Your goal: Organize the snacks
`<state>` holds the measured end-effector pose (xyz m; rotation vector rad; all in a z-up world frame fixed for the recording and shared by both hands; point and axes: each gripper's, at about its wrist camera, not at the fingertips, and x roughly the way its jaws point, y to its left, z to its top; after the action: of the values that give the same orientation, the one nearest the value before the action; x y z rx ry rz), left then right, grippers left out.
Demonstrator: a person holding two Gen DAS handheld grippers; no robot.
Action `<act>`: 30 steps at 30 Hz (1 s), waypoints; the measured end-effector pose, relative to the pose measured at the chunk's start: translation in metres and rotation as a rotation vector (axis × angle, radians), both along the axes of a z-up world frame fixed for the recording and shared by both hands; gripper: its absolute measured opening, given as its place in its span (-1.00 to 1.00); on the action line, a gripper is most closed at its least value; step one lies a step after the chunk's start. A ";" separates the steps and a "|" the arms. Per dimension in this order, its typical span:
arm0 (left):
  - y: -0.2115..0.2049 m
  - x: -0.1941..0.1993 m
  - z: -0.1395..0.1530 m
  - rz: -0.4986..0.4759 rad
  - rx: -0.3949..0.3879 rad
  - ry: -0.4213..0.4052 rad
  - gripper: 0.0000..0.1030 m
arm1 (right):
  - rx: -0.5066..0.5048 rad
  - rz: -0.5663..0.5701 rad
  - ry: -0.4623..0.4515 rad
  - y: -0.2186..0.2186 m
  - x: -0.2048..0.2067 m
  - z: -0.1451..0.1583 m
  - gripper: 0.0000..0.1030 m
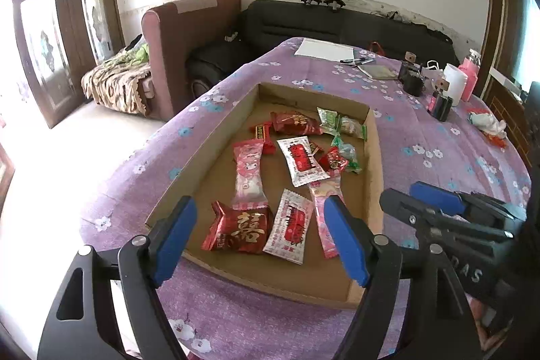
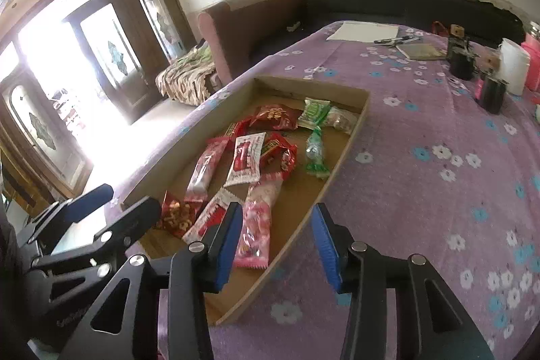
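Snacks (image 1: 270, 177) lie scattered in the cardboard tray (image 1: 216, 144) on the desk (image 1: 438, 137), all wrappers inside its walls. Both the left tool (image 1: 261, 238) and right tool (image 2: 276, 242) hover empty, jaws apart, above the tray's near end. From the left tool, the red packet (image 1: 241, 230) at twelve o'clock seems the easiest pick: descend straight and pinch its middle, clear of the white sachet (image 1: 288, 225) touching it at three o'clock.

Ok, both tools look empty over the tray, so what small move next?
Probably lower the left tool onto the red gold-lettered packet lying between its open fingers at the cardboard tray's near end. The right tool is open too, straddling the tray's wall.
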<state>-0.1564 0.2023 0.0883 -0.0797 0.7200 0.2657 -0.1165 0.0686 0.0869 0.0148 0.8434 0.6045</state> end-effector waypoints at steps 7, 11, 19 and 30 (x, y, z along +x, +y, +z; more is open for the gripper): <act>-0.016 -0.001 0.001 -0.003 0.036 0.014 0.52 | -0.025 -0.052 -0.035 -0.019 -0.015 0.001 0.06; -0.023 0.000 0.000 -0.010 0.051 0.025 0.52 | -0.034 -0.070 -0.050 -0.028 -0.021 0.001 0.11; -0.036 0.006 -0.005 -0.025 0.058 0.054 0.52 | -0.077 -0.123 -0.075 -0.047 -0.026 -0.002 0.21; -0.051 0.016 -0.018 -0.046 0.064 0.105 0.52 | -0.082 -0.164 -0.031 -0.069 -0.019 -0.019 0.24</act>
<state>-0.1402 0.1517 0.0708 0.0117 0.8165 0.2495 -0.1355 -0.0008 0.0674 0.0001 0.8271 0.4151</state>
